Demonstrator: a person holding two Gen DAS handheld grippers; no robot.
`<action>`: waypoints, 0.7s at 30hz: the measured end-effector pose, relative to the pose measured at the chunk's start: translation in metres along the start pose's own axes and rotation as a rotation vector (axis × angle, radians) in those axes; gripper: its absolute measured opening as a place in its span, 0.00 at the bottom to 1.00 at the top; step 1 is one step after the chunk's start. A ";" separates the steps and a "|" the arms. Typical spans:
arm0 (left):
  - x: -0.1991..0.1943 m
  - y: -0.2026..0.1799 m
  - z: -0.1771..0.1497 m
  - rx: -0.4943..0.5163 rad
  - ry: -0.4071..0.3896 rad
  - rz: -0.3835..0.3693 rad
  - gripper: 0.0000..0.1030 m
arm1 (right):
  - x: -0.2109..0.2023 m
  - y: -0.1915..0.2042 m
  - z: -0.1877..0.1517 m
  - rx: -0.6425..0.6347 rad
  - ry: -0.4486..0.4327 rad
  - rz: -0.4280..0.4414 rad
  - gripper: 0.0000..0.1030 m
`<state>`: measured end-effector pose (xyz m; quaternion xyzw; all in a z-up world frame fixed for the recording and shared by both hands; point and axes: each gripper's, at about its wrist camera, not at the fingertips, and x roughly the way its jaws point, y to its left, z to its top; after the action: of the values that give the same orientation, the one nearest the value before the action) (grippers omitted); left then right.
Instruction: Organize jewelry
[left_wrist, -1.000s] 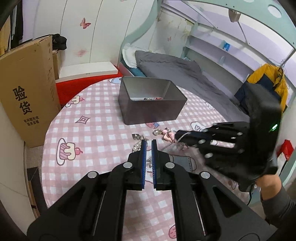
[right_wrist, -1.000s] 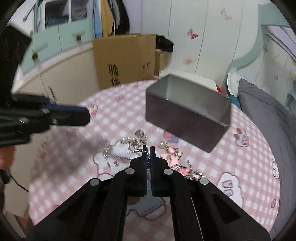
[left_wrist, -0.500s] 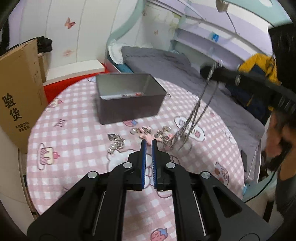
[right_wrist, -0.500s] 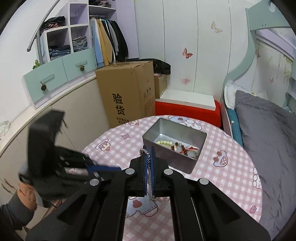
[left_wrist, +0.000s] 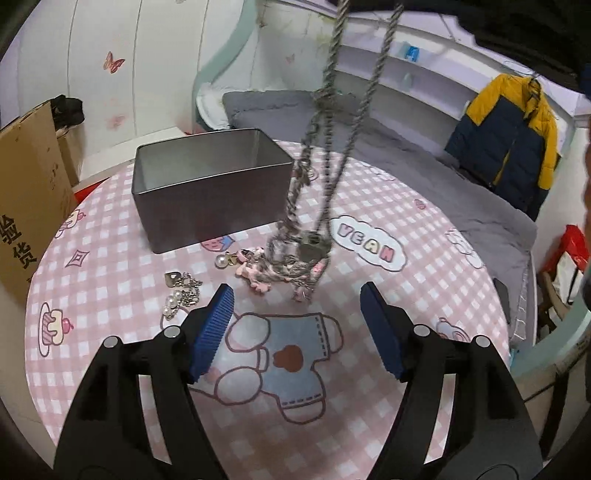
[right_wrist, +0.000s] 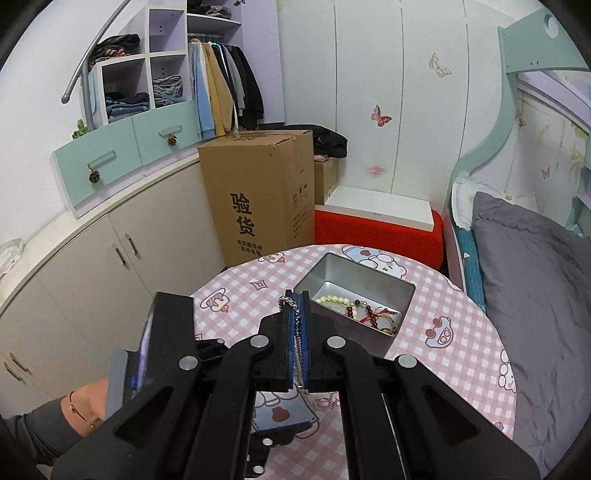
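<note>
A long silver chain (left_wrist: 332, 110) hangs from above in the left wrist view. Its lower end is still tangled in the jewelry pile (left_wrist: 295, 262) on the pink checked tablecloth (left_wrist: 424, 288). My right gripper (right_wrist: 295, 295) is shut on the top of that chain (right_wrist: 286, 303), high above the table. My left gripper (left_wrist: 295, 295) hovers just short of the pile with its jaws opening wide and nothing between them. A pearl and silver piece (left_wrist: 181, 295) lies left of the pile. The grey metal tin (left_wrist: 214, 206) stands behind, and in the right wrist view the tin (right_wrist: 369, 267) holds bead bracelets (right_wrist: 332, 298).
A tall cardboard box (right_wrist: 258, 195) stands past the table's far edge beside white cabinets (right_wrist: 110, 266). A bed with grey bedding (right_wrist: 535, 277) runs along the right. A person's hand (right_wrist: 85, 406) holds the left tool's housing (right_wrist: 170, 332) at lower left.
My left jaws went from shut to wide apart. The right gripper rose well above the table, drawing the silver chain up out of the pile. The left gripper moved closer to the pile.
</note>
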<state>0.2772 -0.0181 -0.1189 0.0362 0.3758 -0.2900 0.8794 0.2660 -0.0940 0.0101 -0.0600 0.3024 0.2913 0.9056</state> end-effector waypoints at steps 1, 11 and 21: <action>0.002 0.000 0.001 -0.002 -0.001 0.008 0.68 | 0.000 0.000 0.001 0.001 -0.002 0.004 0.01; 0.005 0.016 0.019 -0.064 -0.016 -0.007 0.09 | -0.014 -0.004 0.014 -0.001 -0.034 0.003 0.01; -0.070 0.044 0.070 -0.098 -0.176 0.113 0.08 | -0.034 -0.019 0.041 0.015 -0.095 -0.001 0.01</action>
<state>0.3070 0.0324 -0.0276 -0.0114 0.3081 -0.2233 0.9247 0.2757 -0.1144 0.0619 -0.0395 0.2610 0.2911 0.9196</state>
